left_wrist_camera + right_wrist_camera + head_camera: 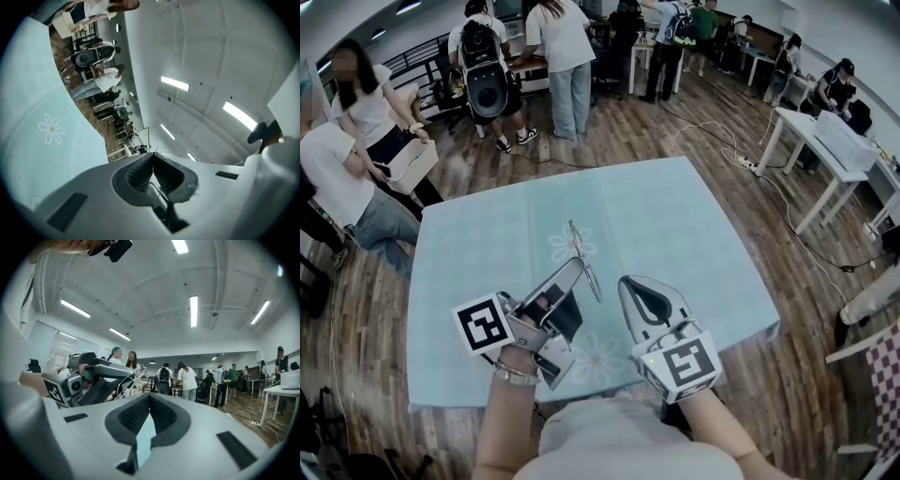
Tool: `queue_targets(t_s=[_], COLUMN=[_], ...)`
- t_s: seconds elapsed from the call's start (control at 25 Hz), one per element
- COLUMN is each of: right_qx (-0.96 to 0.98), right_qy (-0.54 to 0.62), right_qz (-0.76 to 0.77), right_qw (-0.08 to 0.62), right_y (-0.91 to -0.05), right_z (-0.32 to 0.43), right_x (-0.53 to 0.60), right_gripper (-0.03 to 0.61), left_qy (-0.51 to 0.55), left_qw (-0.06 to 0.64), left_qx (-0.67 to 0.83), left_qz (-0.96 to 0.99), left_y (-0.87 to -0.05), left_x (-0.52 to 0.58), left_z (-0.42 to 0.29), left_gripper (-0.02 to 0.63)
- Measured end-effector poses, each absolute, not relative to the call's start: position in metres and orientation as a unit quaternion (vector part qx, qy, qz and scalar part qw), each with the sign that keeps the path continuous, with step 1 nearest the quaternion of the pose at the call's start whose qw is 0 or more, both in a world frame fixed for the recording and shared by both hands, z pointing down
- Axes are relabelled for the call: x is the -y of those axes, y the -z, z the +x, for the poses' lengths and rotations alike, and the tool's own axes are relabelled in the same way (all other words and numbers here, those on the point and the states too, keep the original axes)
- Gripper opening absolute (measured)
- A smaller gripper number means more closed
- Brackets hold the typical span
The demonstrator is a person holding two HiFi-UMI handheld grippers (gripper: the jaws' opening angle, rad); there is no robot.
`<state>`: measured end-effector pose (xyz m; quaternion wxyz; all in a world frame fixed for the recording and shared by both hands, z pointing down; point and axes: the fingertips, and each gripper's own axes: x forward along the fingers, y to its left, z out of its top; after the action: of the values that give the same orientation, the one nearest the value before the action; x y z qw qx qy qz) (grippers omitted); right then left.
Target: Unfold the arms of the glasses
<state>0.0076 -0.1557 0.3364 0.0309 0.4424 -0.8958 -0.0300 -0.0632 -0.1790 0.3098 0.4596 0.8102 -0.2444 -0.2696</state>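
Left claw point(578, 264) pinching thin wire-frame glasses point(574, 234), lifted above bench point(675, 225) centre; right claw point(634, 287) pressed together, empty, above bench near edge; fold state of arms unreadable; judged: unfolding barely begun, arms left to open.

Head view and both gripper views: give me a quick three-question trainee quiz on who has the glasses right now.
1. True or false: the right gripper is shut with nothing between its jaws.
2. Pick one. The thin wire-framed glasses are:
A) lying flat on the table
B) pinched in the left gripper, held above the table
C) shared between both grippers
3. In a word or two: what colour is the flower-printed tablecloth below the grippers?

Key
1. True. In the right gripper view its pads meet and only the cloth shows behind them.
2. B. The left gripper view shows wire between its closed pads.
3. Light blue.
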Motion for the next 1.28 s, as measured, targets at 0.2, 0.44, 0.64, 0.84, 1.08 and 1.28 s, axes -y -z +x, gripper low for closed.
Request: queue_targets(t_s=[0.2,0.44,0.64,0.84,1.08,1.28], right_qx=[0.899,0.909,0.921,0.921,0.921,0.919], right_qy=[0.047,0.045,0.004,0.012,0.020,0.021], right_qz=[0.434,0.411,0.383,0.380,0.374,0.380], right_qw=[0.040,0.055,0.075,0.089,0.104,0.106], right_y=[-0.338,-0.345,-0.362,-0.368,-0.374,-0.375], right_z=[0.006,0.001,-0.008,-0.015,-0.022,-0.023], right_x=[0.152,0.144,0.143,0.149,0.148,0.152], right_gripper=[0.008,0.012,0.101,0.098,0.075,0.040], left_qy=[0.270,0.267,0.270,0.279,0.281,0.284], left_qw=[0.504,0.528,0.552,0.565,0.581,0.590], left_qx=[0.247,0.250,0.267,0.263,0.253,0.246], left_qz=[0.783,0.767,0.742,0.730,0.721,0.714], left_y=[-0.321,-0.323,-0.329,-0.328,-0.332,-0.334], left_x=[0.185,0.193,0.203,0.208,0.207,0.209], left_z=[-0.062,-0.061,-0.067,-0.068,-0.066,-0.066], left_gripper=[0.011,0.011,0.011,0.011,0.011,0.011])
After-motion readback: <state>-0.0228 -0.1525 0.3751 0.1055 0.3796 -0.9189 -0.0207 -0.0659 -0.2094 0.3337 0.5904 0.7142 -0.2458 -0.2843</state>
